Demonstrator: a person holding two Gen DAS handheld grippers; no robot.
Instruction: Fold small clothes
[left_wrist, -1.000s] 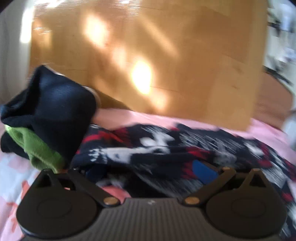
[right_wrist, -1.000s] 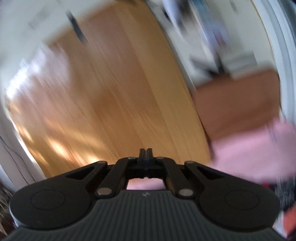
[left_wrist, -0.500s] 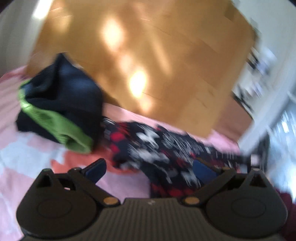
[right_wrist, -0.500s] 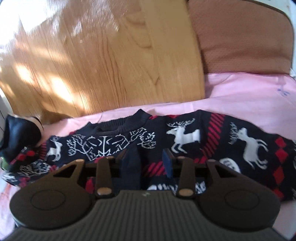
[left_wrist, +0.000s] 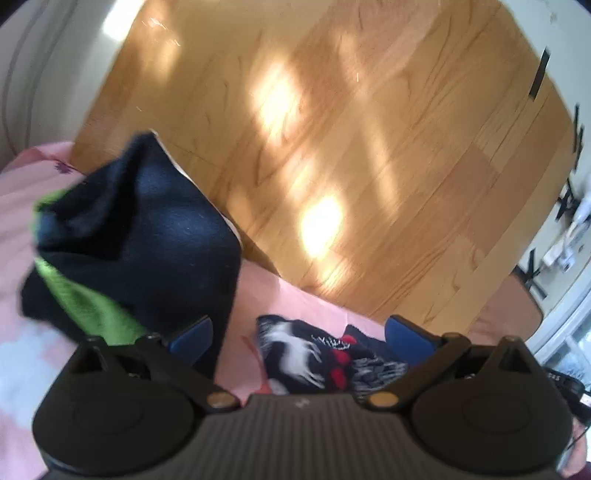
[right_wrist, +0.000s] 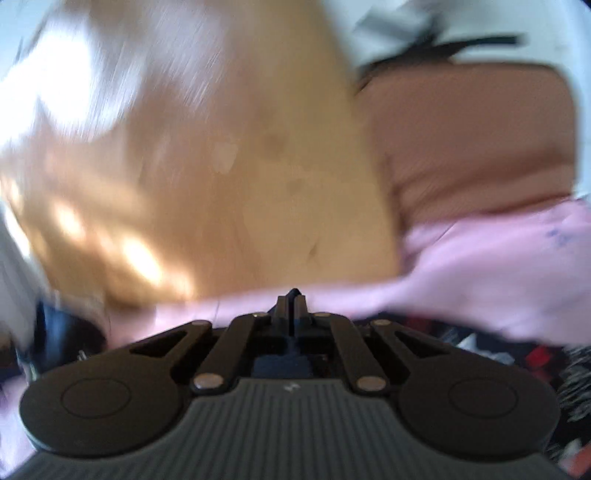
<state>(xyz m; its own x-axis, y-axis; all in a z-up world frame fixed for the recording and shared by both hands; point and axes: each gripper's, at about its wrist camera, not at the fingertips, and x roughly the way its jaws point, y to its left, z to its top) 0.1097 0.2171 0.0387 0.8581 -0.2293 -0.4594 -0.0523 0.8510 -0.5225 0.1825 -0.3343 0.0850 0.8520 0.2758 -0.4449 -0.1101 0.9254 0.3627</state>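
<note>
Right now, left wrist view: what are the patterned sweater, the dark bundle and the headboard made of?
Patterned sweater: looks like knit, matte, with woven-in white and red motifs. Dark bundle: soft matte fabric, fleece-like, green layer showing. Headboard: wood or wood-look laminate, grain lines, smooth sheen catching sunlight.

Dark clothes heap (left_wrist: 140, 236) blocks left; pink bedsheet (left_wrist: 303, 306) clear beside it.

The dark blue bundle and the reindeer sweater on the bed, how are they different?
The dark blue bundle is plain with a green layer; the reindeer sweater has white and red patterns. The bundle sits heaped up tall; the sweater lies low. Both are dark clothes on the pink bedspread.
</note>
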